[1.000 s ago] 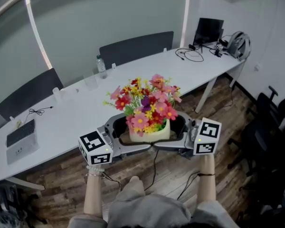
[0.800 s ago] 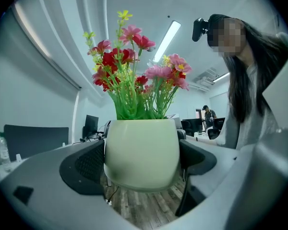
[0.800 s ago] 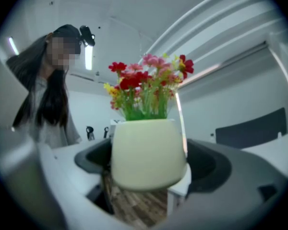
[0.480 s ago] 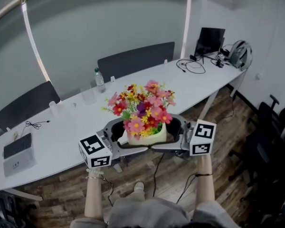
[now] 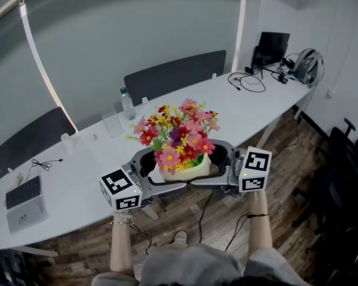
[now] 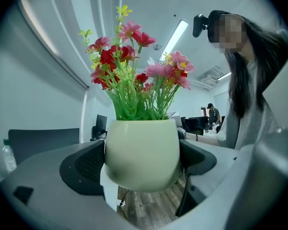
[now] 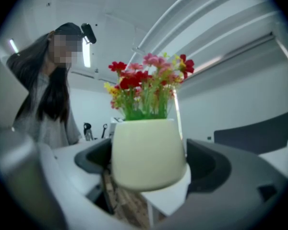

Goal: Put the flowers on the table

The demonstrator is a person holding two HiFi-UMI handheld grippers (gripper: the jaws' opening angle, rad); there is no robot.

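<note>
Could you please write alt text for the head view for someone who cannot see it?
The left gripper and the right gripper clasp a cream pot of pink, red and yellow flowers from opposite sides, holding it in the air near a white table. A water bottle stands on it.

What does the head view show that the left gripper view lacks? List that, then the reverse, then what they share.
Only the head view: the laptop, the looped cable and the person's forearms.
Only the left gripper view: the head camera worn by the person, the ceiling light and a distant person at the back of the room.
Both: the flowers in their cream pot, clamped by the left hand-held gripper, plus the water bottle and a dark chair.
</note>
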